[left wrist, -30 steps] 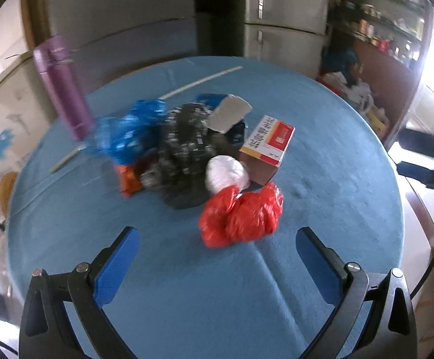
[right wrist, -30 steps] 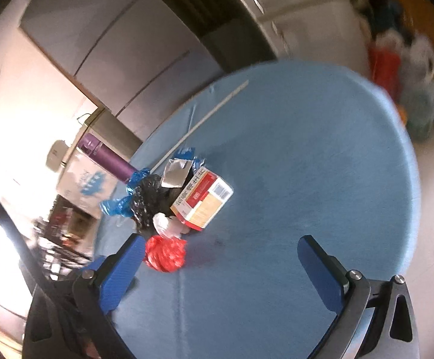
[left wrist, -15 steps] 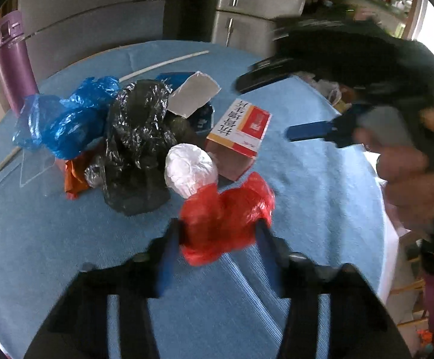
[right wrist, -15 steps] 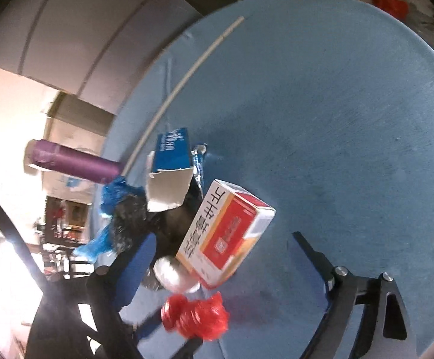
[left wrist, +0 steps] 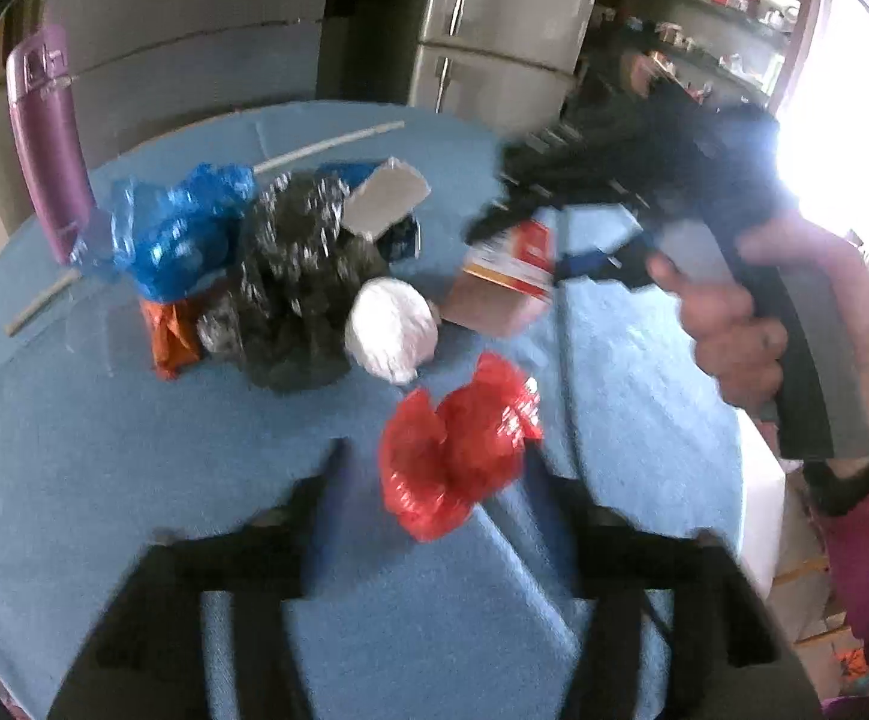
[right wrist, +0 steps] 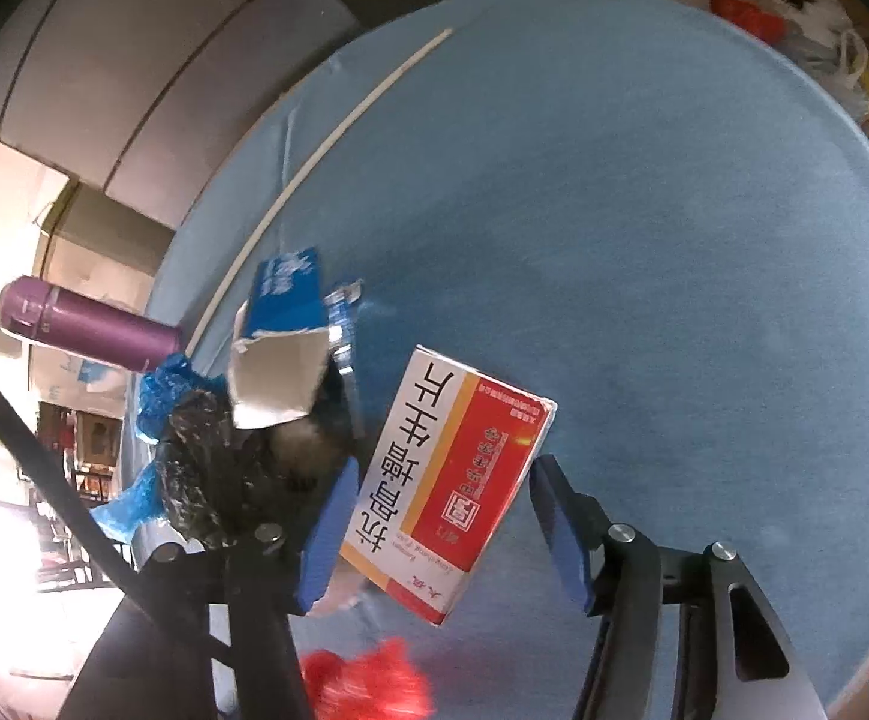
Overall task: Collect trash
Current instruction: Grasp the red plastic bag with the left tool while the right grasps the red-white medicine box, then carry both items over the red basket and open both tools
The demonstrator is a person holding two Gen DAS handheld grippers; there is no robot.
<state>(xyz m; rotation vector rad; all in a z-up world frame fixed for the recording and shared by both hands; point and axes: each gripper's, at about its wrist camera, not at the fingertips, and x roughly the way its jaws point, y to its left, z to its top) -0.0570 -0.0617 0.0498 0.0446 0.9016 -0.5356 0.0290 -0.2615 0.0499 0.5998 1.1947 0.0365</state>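
Note:
A pile of trash lies on the round blue table (left wrist: 74,480). A crumpled red plastic bag (left wrist: 455,456) sits between the blurred fingers of my left gripper (left wrist: 434,474), which stand on either side of it, close in. My right gripper (right wrist: 443,516) is open and straddles the red-and-white medicine box (right wrist: 452,480); its fingers do not clearly press the box. The same box (left wrist: 509,276) shows under the right gripper in the left wrist view. A white ball of paper (left wrist: 392,327), a black bag (left wrist: 302,276) and a blue bag (left wrist: 176,234) lie behind.
A purple flask (left wrist: 47,138) stands at the far left of the table. A torn blue carton (right wrist: 284,336) and an orange wrapper (left wrist: 167,336) lie in the pile. A thin white stick (right wrist: 338,138) lies across the far side. Shelves and a fridge stand beyond the table.
My right gripper has come down over the medicine box, which now lies between its fingers. My left gripper has closed in around the red bag since one second ago.

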